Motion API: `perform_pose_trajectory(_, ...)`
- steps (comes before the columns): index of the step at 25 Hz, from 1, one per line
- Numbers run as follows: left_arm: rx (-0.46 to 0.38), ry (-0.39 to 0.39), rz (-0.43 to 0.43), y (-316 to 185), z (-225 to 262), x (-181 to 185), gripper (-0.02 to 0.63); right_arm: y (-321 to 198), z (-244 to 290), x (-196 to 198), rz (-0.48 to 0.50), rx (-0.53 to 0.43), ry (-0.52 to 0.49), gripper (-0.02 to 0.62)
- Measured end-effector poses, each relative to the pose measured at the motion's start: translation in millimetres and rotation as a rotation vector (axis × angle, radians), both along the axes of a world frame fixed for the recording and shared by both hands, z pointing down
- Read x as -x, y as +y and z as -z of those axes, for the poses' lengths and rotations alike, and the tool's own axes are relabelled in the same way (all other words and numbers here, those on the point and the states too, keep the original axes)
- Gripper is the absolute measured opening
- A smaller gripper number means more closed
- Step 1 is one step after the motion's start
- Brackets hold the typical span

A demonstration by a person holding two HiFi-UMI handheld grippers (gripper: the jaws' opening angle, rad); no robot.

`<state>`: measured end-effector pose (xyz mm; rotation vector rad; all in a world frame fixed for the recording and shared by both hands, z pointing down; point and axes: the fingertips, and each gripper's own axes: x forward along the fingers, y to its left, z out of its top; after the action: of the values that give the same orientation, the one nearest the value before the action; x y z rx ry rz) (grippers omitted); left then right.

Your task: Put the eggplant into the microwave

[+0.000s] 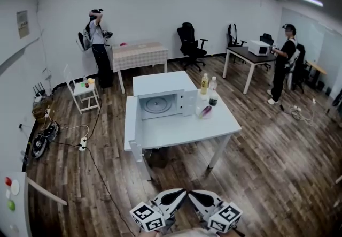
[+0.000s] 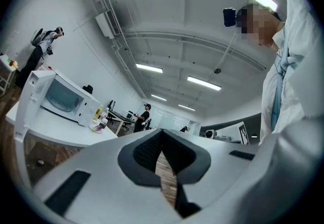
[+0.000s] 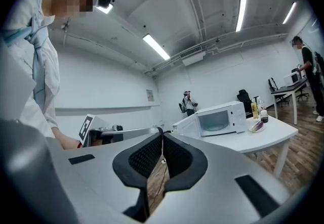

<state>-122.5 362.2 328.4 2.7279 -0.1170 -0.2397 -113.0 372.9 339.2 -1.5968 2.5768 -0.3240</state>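
Left gripper [image 1: 174,197] and right gripper [image 1: 201,197] are both clenched empty, well apart from my white table [image 1: 181,133]. The purple eggplant [image 1: 205,111] lies beside the white open-doored microwave [image 1: 160,85]; nothing is done yet.

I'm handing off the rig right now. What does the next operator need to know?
Left gripper: shut, empty.
Right gripper: shut, empty.
Both are well short of the table.
Eggplant: on the table, right of the microwave, near two bottles.
Done: the microwave door is open.
Left: approach, grasp the eggplant, place it inside.
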Motion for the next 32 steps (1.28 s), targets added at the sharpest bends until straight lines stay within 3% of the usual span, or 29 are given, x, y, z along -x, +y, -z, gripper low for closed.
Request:
perform_pose_trajectory(13,0.04,0.001,0.009,-11,-11,8,0.002,-12,-11,7,0.019,0.05,-0.006,0.032)
perform_pose_trajectory(21,0.052,0.02,0.042,-47,-11,-2,0.002,-49,-20,-2,0.063,0.073,-0.007,0.032)
perform_pose_trajectory(26,0.066,0.024,0.074,-86,-16,-22,0.002,-87,-26,-21,0.101,0.079,0.007,0.032)
perform_pose_trajectory(32,0.071,0.027,0.083,-137,-17,-72,0.002,-137,-31,-68,0.125,0.086,0.025,0.032)
